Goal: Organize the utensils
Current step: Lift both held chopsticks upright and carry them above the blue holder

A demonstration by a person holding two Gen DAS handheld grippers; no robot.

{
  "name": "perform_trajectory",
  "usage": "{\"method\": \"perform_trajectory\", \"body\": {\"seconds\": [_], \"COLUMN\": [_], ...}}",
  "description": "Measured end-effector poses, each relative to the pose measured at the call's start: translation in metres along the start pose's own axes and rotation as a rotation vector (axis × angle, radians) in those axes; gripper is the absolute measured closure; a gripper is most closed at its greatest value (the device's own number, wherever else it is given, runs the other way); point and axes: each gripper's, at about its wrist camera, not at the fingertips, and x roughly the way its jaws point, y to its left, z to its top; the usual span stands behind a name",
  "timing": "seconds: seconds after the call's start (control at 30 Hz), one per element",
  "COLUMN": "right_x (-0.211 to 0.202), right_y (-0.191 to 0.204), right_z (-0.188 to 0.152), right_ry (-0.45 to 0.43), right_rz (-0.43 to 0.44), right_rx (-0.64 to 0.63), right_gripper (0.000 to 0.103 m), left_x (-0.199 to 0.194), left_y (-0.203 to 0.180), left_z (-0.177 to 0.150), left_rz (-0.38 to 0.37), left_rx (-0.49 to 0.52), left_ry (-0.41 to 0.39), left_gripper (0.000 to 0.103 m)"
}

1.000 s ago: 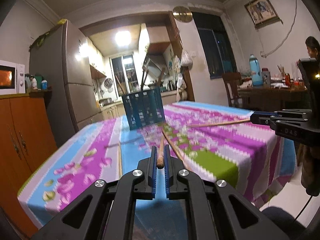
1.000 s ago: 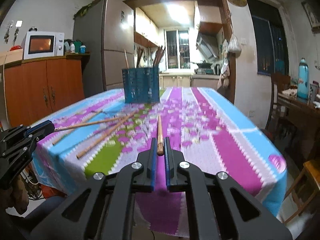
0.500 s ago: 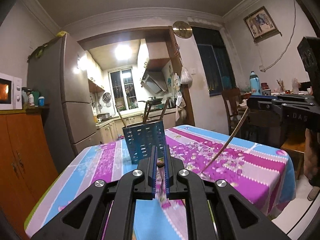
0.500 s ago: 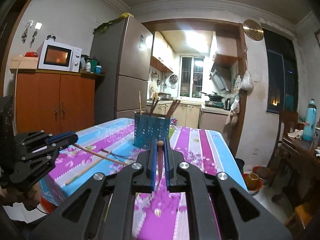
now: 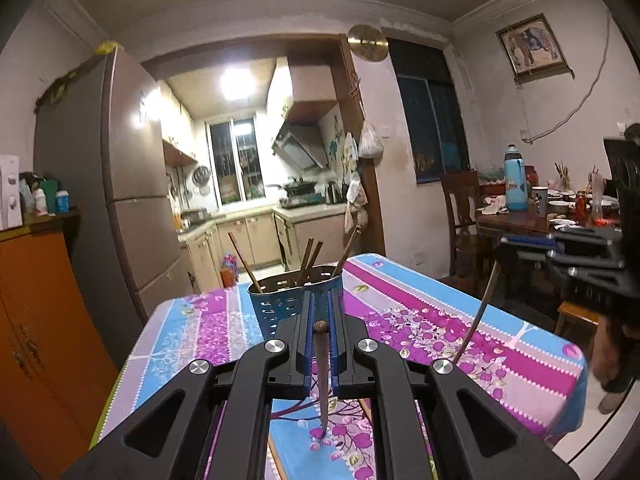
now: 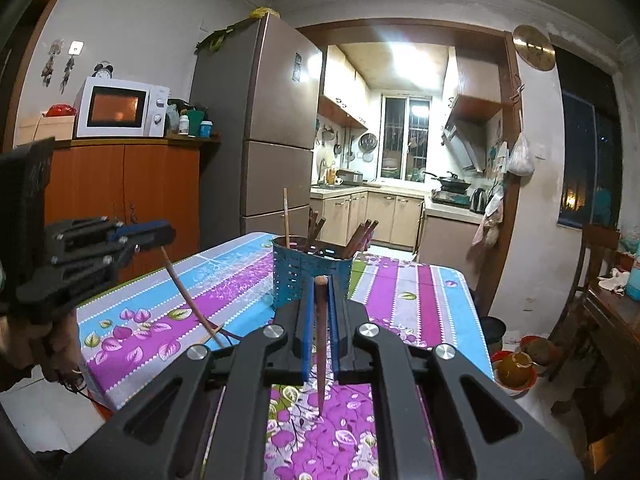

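Note:
A blue perforated utensil holder (image 5: 296, 300) stands on the table's far side with several chopsticks in it; it also shows in the right wrist view (image 6: 312, 266). My left gripper (image 5: 320, 320) is shut on a brown chopstick (image 5: 322, 376) that hangs point down above the cloth. My right gripper (image 6: 320, 292) is shut on another brown chopstick (image 6: 321, 340), also point down. Each gripper shows in the other's view: the right one (image 5: 504, 246) with its chopstick (image 5: 478, 312), the left one (image 6: 160, 236) with its chopstick (image 6: 192, 300).
The table has a floral cloth in purple, blue and green (image 5: 420, 320). More chopsticks lie on it (image 6: 224, 334). A fridge (image 6: 264, 128) and an orange cabinet (image 6: 120, 200) stand to the left. A wooden chair (image 5: 460, 216) and a cluttered side table (image 5: 540, 220) stand to the right.
Both grippers have lifted their chopsticks off the cloth and tipped them from lying flat to hanging point down. The holder now sits lower in both views.

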Motion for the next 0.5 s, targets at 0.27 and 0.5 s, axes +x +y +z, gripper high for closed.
{"method": "perform_trajectory", "body": {"seconds": [0.27, 0.5], "right_x": [0.020, 0.032], "right_y": [-0.008, -0.016], "right_z": [0.018, 0.028], "right_ry": [0.046, 0.069], "right_rz": [0.017, 0.034], "right_rx": [0.022, 0.047], "right_gripper": [0.098, 0.098], "left_x": [0.027, 0.044], "left_y": [0.022, 0.026], "left_z": [0.020, 0.036], "left_rz": [0.002, 0.003], "left_rx": [-0.048, -0.050], "left_ry": [0.063, 0.098], "left_gripper": [0.095, 0.095]}}
